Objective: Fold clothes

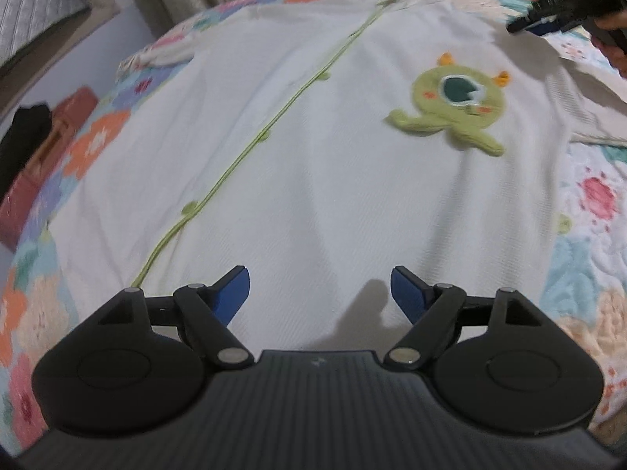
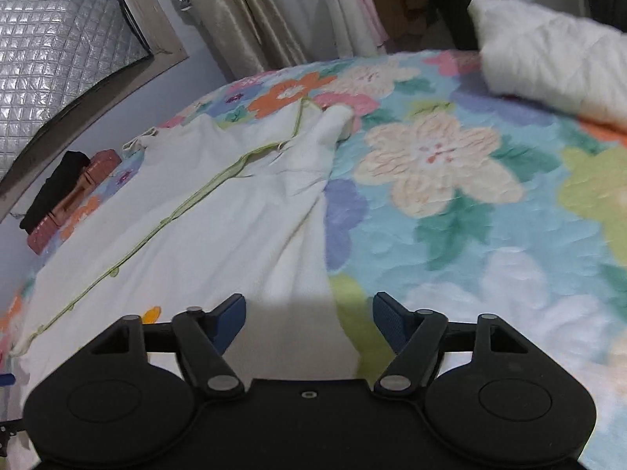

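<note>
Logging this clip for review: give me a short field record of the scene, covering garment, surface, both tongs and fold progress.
garment: white knit top with green trim and a green monster patch, spread flat
surface: floral quilted bedspread
left tongs: open, above the hem, holding nothing
right tongs: open, over the garment's edge, holding nothing
fold progress: none yet

- Ahead of the left claw [image 1: 320,293] at 12 o'clock, the white garment [image 1: 313,156] lies flat, nothing standing on it.
- The right claw [image 1: 548,25] intrudes at 1 o'clock.
- Right wrist view: bare floral bedspread [image 2: 450,203] from 12 to 3 o'clock.
- A white pillow [image 2: 548,62] blocks 1 o'clock.
- A reddish-brown box [image 2: 70,203] sits at the bed's edge, 10 o'clock.
</note>
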{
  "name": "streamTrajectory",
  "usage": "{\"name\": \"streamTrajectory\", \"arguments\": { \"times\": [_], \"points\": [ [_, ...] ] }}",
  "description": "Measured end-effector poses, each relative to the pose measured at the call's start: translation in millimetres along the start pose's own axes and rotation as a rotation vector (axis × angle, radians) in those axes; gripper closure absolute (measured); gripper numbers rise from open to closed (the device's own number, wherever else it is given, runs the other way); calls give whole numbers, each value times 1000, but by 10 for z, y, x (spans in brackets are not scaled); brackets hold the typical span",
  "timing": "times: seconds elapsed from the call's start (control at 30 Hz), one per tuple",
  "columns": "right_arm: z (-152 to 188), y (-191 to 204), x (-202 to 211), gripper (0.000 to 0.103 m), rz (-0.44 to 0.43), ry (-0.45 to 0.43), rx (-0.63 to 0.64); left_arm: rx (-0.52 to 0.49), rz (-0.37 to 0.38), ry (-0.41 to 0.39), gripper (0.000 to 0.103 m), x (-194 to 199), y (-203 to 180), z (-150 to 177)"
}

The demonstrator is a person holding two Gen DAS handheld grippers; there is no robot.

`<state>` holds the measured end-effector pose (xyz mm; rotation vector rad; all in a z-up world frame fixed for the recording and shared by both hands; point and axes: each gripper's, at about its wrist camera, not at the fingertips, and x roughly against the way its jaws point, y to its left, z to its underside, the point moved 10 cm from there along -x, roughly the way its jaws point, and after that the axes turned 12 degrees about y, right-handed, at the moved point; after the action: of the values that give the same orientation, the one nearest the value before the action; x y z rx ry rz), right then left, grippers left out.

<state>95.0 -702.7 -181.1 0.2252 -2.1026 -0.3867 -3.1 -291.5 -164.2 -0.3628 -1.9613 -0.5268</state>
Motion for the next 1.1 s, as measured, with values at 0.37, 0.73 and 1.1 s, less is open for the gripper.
{"name": "streamTrajectory", "arguments": {
  "times": [0.37, 0.73, 1.1],
  "points": [
    [203, -497, 165, 102, 107, -61, -132, 60, 54, 66, 22, -357, 41, -23],
    [87, -826, 379, 98, 203, -137, -213, 95, 79, 65, 17, -429, 137, 23],
    [-442, -287, -97, 51, -101, 59, -61, 23, 112, 24, 17, -402, -58, -363]
  ]
}}
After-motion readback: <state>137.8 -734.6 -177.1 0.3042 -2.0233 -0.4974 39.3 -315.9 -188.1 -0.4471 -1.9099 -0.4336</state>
